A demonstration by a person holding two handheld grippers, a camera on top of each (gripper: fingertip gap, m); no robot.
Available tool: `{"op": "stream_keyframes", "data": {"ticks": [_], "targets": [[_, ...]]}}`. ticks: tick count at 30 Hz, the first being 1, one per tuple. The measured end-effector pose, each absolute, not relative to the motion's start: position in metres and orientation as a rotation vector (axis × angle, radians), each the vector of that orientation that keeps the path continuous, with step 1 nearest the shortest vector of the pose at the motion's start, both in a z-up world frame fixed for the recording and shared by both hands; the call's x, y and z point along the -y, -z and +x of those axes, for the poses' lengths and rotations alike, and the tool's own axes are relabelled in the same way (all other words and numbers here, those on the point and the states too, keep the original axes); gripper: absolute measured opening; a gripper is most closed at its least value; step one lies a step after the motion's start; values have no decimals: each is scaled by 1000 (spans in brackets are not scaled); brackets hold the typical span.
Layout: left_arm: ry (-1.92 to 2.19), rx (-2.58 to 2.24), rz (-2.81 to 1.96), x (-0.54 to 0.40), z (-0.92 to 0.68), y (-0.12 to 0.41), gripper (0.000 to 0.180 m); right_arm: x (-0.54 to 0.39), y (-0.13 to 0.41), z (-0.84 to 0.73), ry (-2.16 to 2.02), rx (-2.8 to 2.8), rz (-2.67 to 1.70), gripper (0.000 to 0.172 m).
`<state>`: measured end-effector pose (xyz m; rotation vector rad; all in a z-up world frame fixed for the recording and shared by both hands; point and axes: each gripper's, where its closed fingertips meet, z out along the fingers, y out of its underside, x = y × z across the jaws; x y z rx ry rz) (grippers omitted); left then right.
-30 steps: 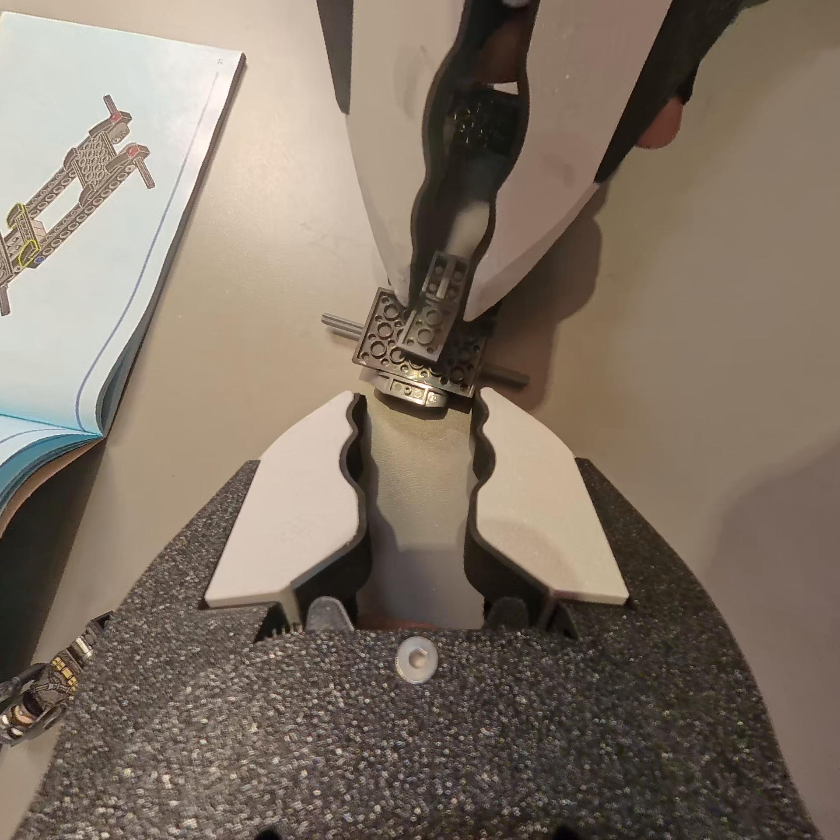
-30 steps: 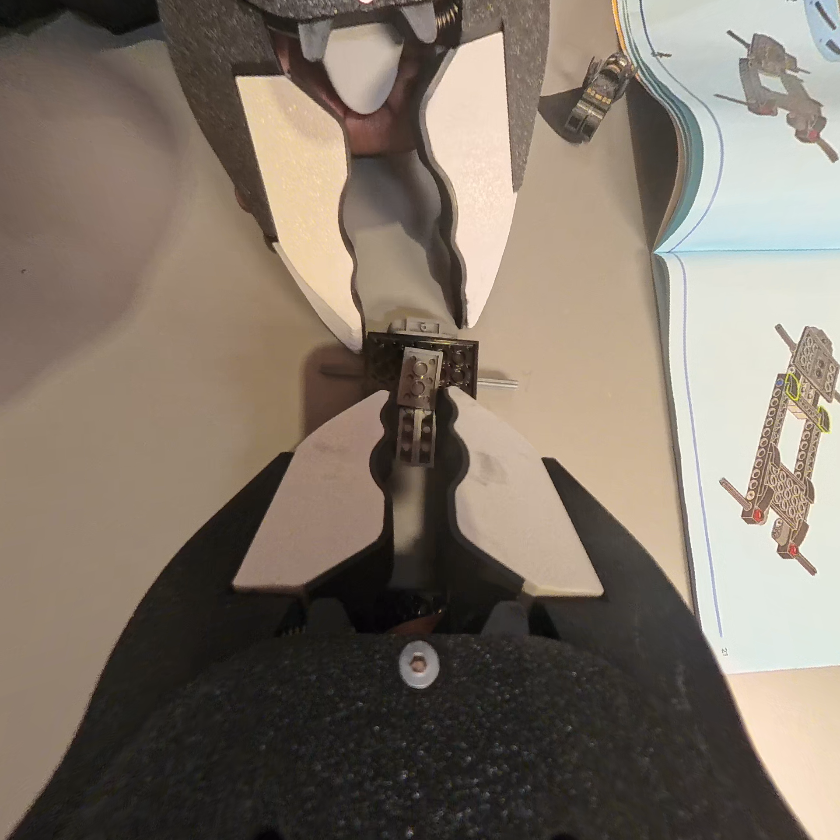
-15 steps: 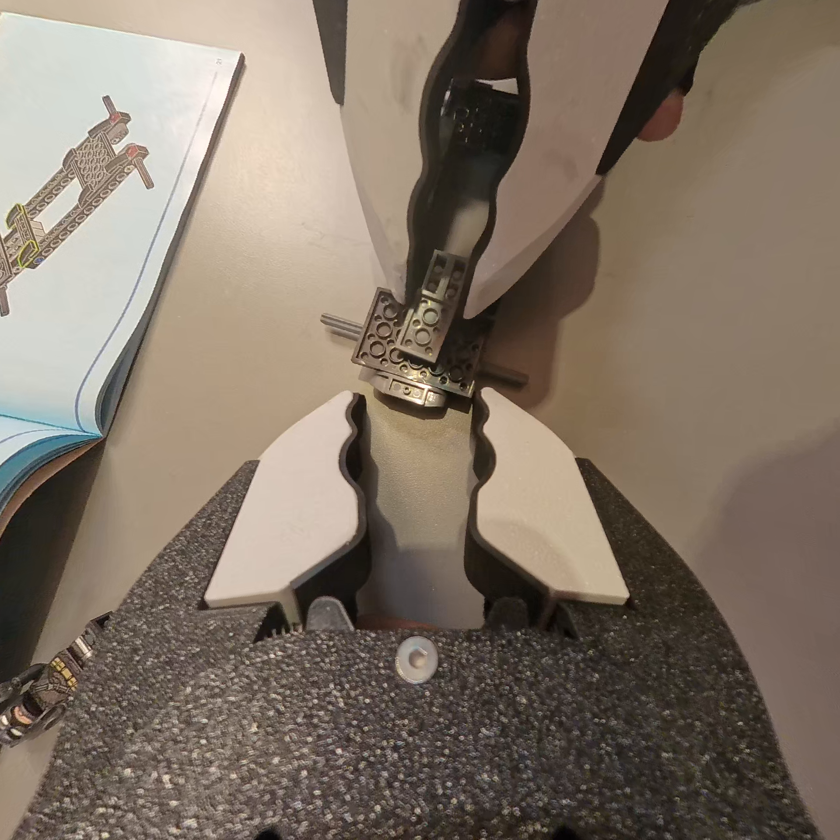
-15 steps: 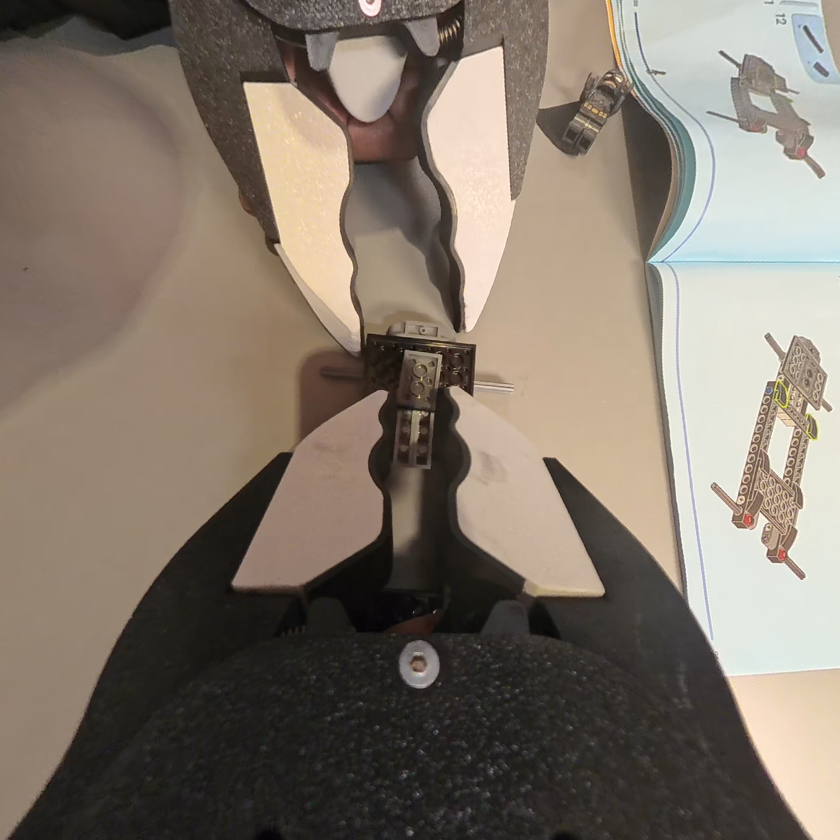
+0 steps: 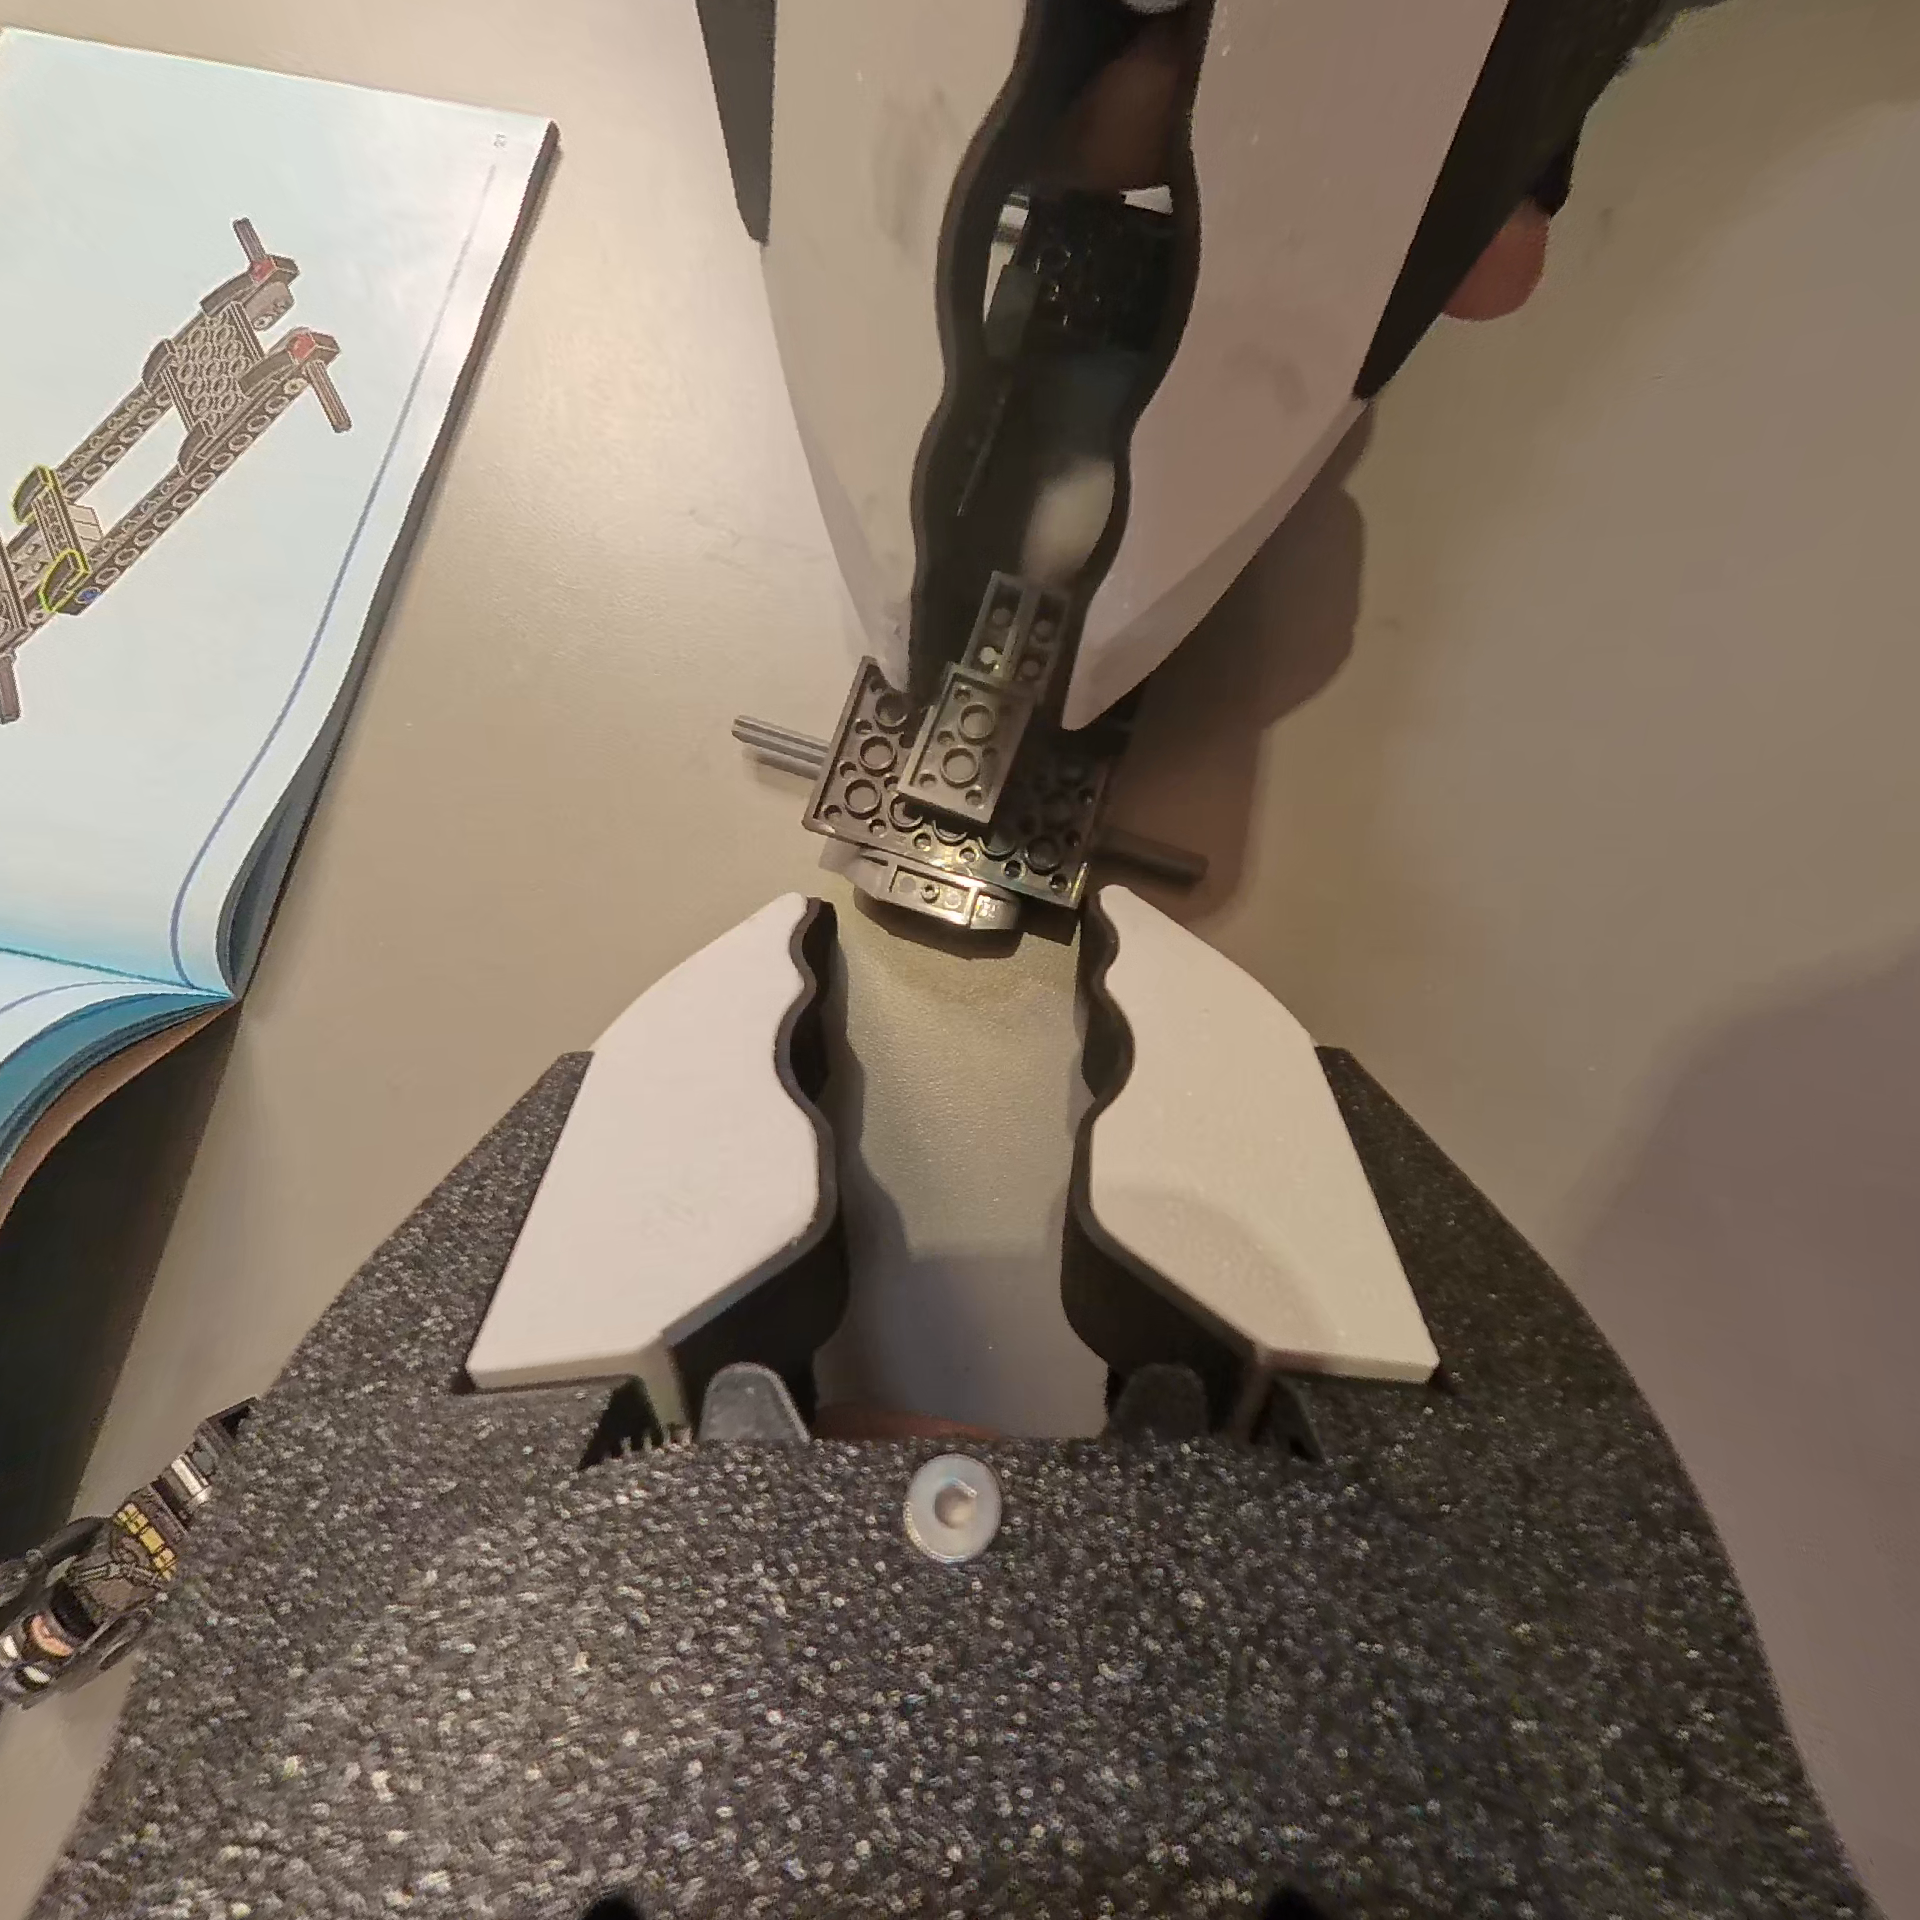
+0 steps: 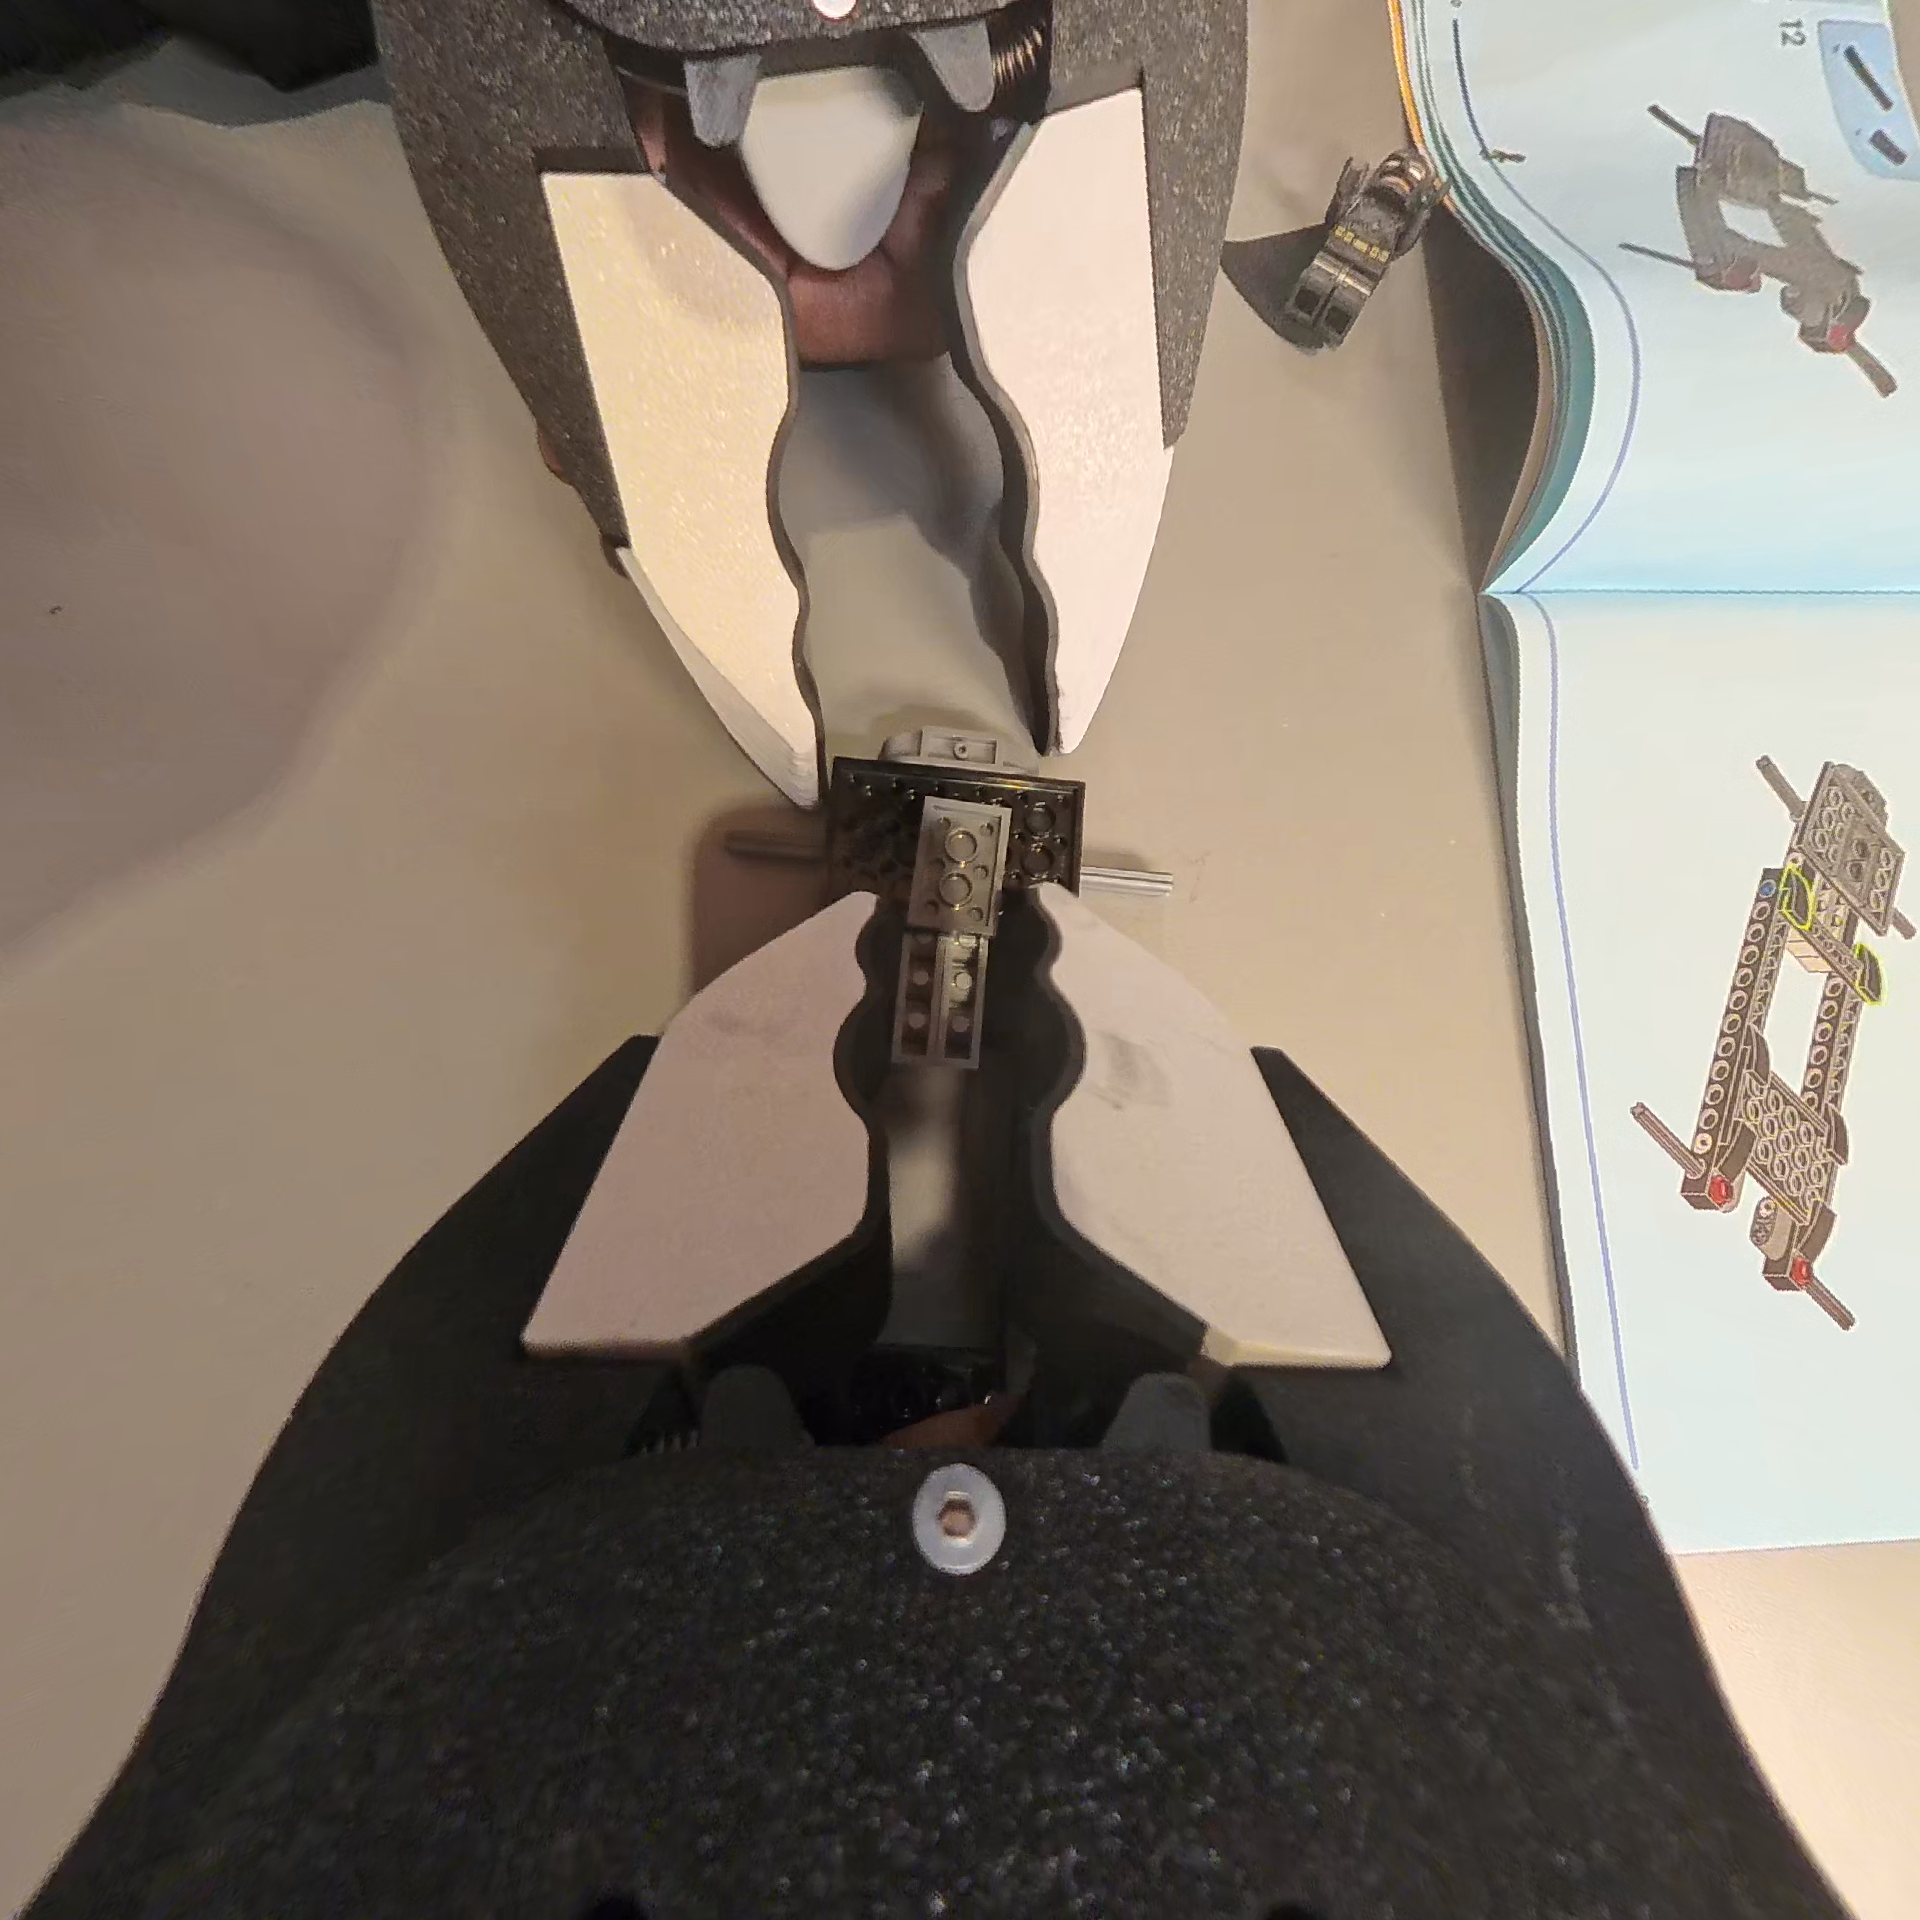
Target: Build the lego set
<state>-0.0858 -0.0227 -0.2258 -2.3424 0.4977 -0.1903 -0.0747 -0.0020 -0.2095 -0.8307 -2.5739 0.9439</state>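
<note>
Left wrist view: the left gripper (image 5: 954,914) has its fingers set wide, their tips at the two sides of a dark grey brick assembly (image 5: 951,805) just ahead; whether the pads press it I cannot tell. A thin axle (image 5: 779,740) sticks out of the assembly sideways. The right gripper (image 5: 987,675) comes from opposite, tips at a small grey plate (image 5: 966,743) on top. An open instruction booklet (image 5: 208,520) lies to the left.

Right wrist view: the right gripper (image 6: 951,914) is narrowly parted around the plate (image 6: 956,868) and the brick below it (image 6: 940,1003); contact unclear. A toy figure (image 6: 1351,244) lies far right.
</note>
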Motion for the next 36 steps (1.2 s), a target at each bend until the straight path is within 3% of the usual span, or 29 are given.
{"op": "stream_keyframes", "data": {"ticks": [36], "targets": [[190,-506,-2342,23,-85,226,47,1,210,-74,-956,2585,-796,22]]}}
